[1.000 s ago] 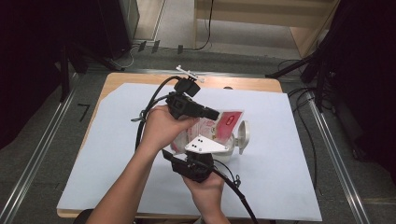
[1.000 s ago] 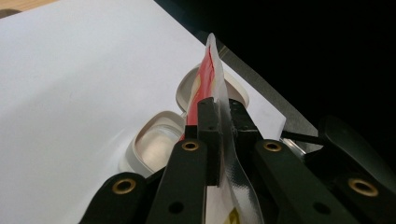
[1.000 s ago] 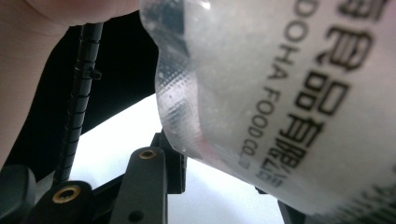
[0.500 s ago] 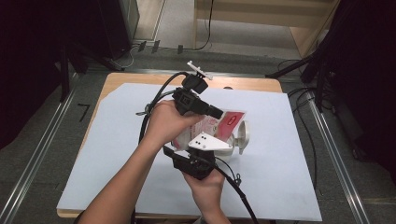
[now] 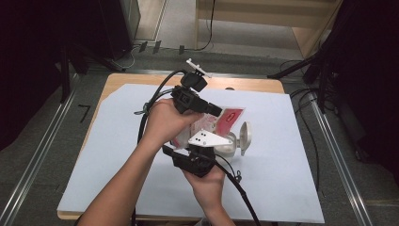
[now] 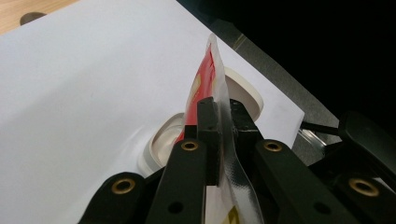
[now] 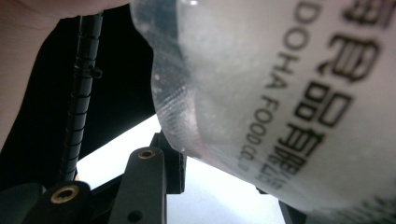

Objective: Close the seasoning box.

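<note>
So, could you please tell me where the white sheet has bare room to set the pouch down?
The white sheet lies bare left of the forearm, and also right of the open-lidded container. It is crowded mid-table, where both grippers handle the red pouch.

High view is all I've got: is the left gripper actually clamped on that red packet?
Observer: Yes. In the left gripper view the left gripper is shut on the packet's clear sealed edge.
Operator: Where does the packet's far end point?
Observer: Down at the open mouth of a white tub, whose lid is flipped back behind it.
Operator: And the right gripper?
Observer: In the right gripper view the right gripper has the packet's clear, black-printed side close over it; I can't tell whether it presses it.
</note>
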A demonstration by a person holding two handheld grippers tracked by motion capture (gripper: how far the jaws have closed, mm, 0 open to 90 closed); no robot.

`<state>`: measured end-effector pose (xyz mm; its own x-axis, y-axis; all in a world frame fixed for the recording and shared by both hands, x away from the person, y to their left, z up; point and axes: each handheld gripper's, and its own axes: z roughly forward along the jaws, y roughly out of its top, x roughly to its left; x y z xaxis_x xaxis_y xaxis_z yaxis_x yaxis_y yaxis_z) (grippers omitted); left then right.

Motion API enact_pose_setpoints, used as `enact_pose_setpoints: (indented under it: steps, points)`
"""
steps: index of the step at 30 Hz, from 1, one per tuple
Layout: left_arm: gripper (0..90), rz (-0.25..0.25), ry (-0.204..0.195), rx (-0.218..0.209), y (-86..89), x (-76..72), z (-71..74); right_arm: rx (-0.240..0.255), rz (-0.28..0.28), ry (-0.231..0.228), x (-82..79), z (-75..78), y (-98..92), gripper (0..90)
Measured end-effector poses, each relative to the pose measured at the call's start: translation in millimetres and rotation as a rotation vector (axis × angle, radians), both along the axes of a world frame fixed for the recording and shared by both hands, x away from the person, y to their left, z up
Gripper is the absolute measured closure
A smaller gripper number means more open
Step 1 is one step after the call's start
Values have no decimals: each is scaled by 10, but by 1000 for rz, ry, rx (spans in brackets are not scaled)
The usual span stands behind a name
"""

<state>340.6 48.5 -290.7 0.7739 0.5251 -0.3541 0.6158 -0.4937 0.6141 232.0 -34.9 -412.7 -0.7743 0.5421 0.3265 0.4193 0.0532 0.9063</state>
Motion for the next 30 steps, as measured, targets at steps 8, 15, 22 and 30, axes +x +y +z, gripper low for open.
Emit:
enact_pose_setpoints:
  steps: [8,15,22,30]
  points:
    - [871,8,-1,-36,74,-8,-15,-28,5,-11,0,12,41,632]
    - [870,1,11,-21,84,-22,-24,-29,8,4,-29,9,59,631]
    - [869,-5,24,-52,89,-65,-51,-43,6,-6,-101,7,66,631]
    - [868,-9,28,-70,102,-81,-64,-51,6,-2,-130,11,66,631]
